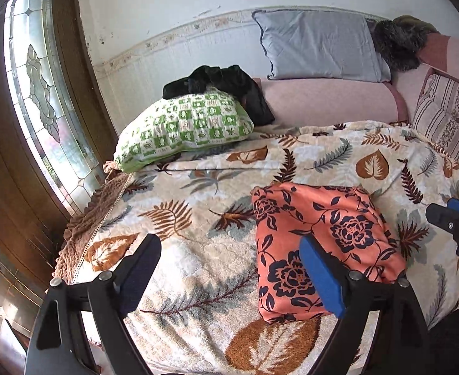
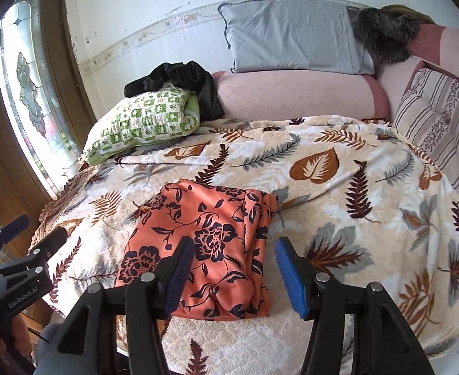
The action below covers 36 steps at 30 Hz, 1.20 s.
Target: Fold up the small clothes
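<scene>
Both grippers, left gripper (image 1: 231, 264) and right gripper (image 2: 234, 270), hover spread and empty above the folded orange floral garment (image 2: 203, 251) on the leaf-print blanket (image 2: 354, 187). Only the right wrist view shows the left gripper's whole body, low at its left edge.

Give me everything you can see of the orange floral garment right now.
The orange floral garment is soft, thin-looking fabric, salmon-orange with dark navy flowers and vines. It lies folded into a compact, roughly rectangular bundle, layered edges bunched along its right side, flat on the leaf-print blanket near the bed's front edge. Neither tool touches it.
</scene>
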Each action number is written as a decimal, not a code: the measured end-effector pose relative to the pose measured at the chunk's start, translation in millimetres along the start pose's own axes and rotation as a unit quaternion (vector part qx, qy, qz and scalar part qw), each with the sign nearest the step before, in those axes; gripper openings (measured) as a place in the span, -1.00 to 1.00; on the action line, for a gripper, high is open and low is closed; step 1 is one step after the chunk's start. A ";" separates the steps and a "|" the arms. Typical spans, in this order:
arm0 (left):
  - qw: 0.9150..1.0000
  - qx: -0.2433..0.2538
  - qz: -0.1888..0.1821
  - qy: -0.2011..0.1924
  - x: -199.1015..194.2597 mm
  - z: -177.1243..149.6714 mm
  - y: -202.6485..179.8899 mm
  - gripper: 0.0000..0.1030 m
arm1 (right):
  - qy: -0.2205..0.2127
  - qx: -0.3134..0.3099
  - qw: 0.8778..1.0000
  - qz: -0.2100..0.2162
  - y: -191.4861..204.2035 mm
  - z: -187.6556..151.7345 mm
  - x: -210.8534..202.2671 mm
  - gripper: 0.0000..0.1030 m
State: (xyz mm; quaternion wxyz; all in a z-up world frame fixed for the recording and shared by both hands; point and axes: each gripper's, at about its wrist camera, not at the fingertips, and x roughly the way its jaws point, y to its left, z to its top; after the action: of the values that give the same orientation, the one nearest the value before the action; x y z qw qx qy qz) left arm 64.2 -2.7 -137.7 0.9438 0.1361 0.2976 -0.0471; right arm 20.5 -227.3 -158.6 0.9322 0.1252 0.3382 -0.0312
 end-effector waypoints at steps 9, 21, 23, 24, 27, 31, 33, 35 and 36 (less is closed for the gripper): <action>0.997 -0.039 0.016 -0.059 -58.9 28.2 23.5 0.86 | -0.030 -0.047 0.998 -0.030 32.4 10.9 -43.5 0.18; 0.995 -0.050 0.023 -0.083 -87.9 35.9 31.8 0.93 | -0.024 -0.027 0.999 -0.026 46.1 12.7 -59.0 0.18; 0.995 -0.054 0.024 -0.081 -88.9 36.0 32.7 0.93 | -0.022 -0.022 0.999 -0.022 44.7 11.6 -59.5 0.18; 0.995 -0.055 0.024 -0.081 -89.4 35.7 33.0 0.93 | -0.020 -0.021 0.999 -0.022 44.3 11.3 -59.5 0.18; 0.995 -0.058 0.026 -0.081 -90.0 35.6 34.3 0.93 | -0.019 -0.018 0.999 -0.022 44.4 10.2 -59.4 0.18; 0.995 -0.058 0.029 -0.078 -87.7 35.6 35.4 0.93 | -0.011 -0.018 1.000 -0.022 46.4 9.1 -56.7 0.18; 0.995 -0.060 0.031 -0.076 -86.2 35.2 36.5 0.93 | -0.008 -0.017 1.000 -0.020 48.6 7.8 -54.8 0.18; 0.995 -0.063 0.033 -0.075 -85.3 35.0 37.3 0.93 | -0.006 -0.018 1.000 -0.020 50.6 6.8 -53.0 0.18; 0.995 -0.065 0.033 -0.074 -84.9 34.8 38.0 0.93 | -0.005 -0.019 1.000 -0.019 51.5 6.3 -52.3 0.18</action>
State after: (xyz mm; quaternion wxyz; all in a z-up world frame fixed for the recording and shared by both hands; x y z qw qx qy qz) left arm 20.3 24.4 -52.9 0.9712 0.0805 0.2244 -0.0061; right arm -8.5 -180.4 -109.6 0.9352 0.1007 0.3368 -0.0427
